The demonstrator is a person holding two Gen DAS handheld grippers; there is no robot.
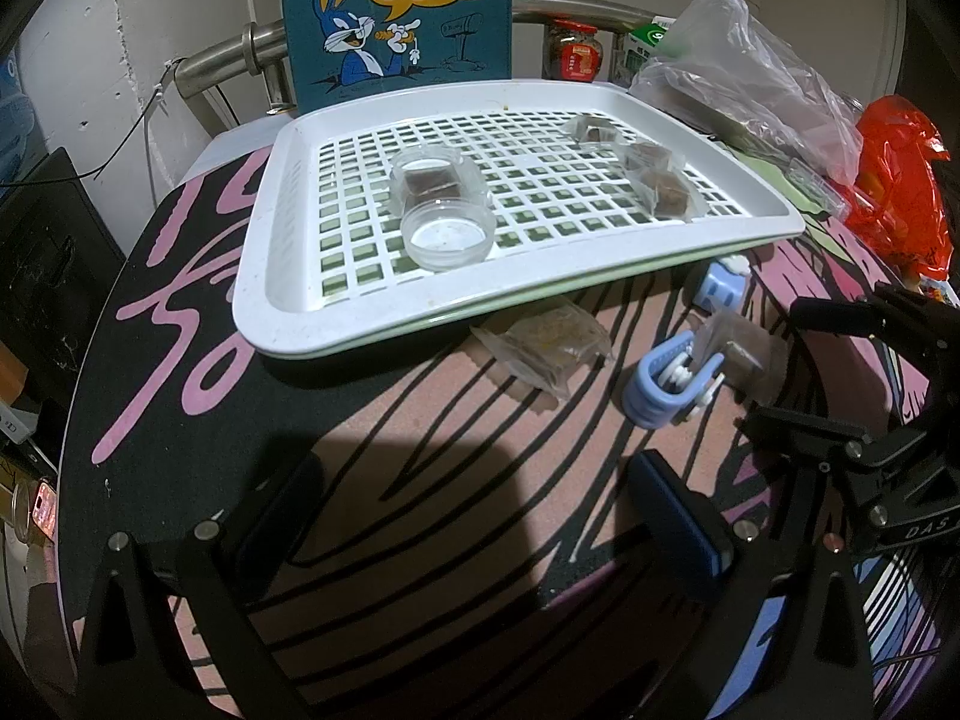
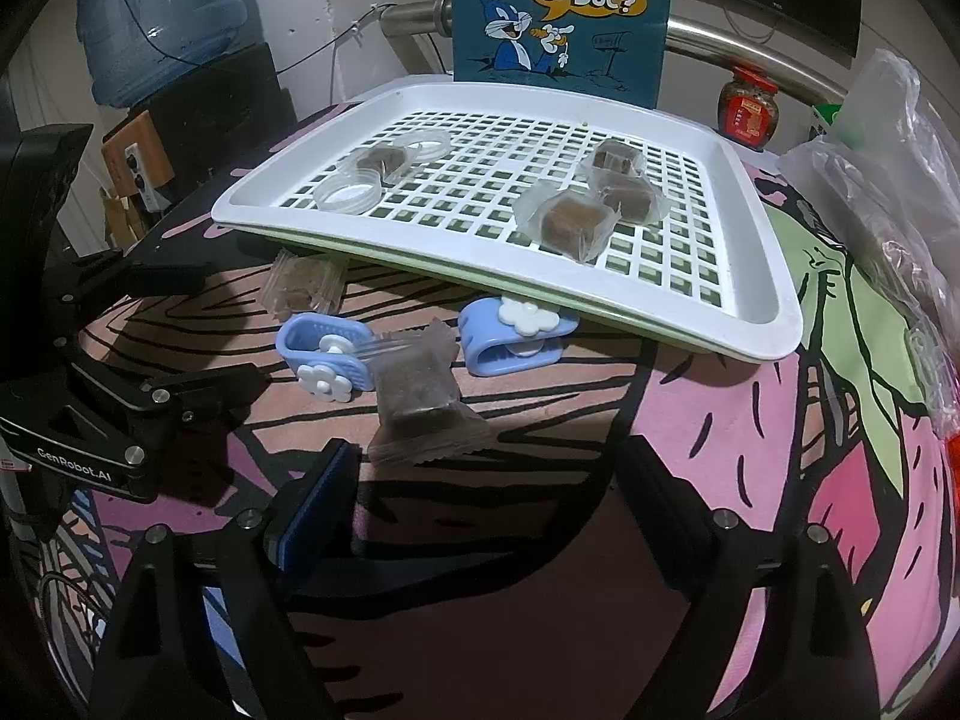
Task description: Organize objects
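Our right gripper (image 2: 480, 516) stands wide and empty just short of the wrapped brown sweet (image 2: 417, 402), which lies on the mat beside a blue clip (image 2: 327, 360), below the white tray (image 2: 774, 294). Left gripper (image 1: 480, 516) is also wide, holding nothing. We'd straddle the sweet squarely and pinch its block, not the loose wrapper, keeping clear of the clip.

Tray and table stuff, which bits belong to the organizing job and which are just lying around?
Job: white tray; wrapped brown cubes; clear jar; blue clips.
Lying about: cartoon box; red-lidded jar; plastic bags; water bottle.

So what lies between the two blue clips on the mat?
A wrapped brown cube, held by the nearer blue clip, lies before the farther clip, in the right wrist view.
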